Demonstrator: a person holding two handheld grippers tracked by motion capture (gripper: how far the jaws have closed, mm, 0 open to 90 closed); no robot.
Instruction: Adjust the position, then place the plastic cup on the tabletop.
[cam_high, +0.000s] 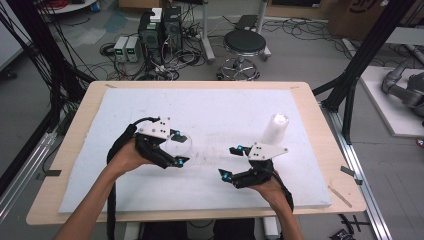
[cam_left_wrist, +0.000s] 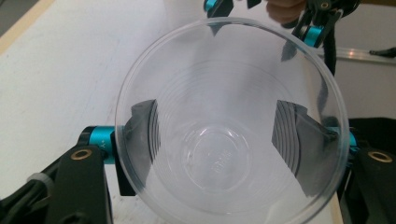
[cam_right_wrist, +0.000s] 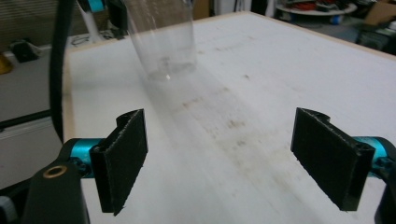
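Observation:
A clear plastic cup (cam_high: 181, 143) is held a little above the white table sheet (cam_high: 210, 110), left of the middle, with my left gripper (cam_high: 178, 147) shut on its sides. The left gripper view looks down into the cup (cam_left_wrist: 224, 154), and both pads (cam_left_wrist: 144, 126) press on its wall from outside. Right of the middle, my right gripper (cam_high: 230, 162) stands open, its jaws pointing left toward the cup. In the right gripper view the pads (cam_right_wrist: 123, 158) are wide apart with nothing between them, and the cup (cam_right_wrist: 163, 42) hangs farther off.
A tall whitish translucent stack, probably cups (cam_high: 275, 129), stands upright on the sheet just behind the right gripper. Wooden table edges (cam_high: 335, 165) frame the sheet. Beyond the table are a black stool (cam_high: 244, 45), computer boxes (cam_high: 160, 30) and loose cables on the floor.

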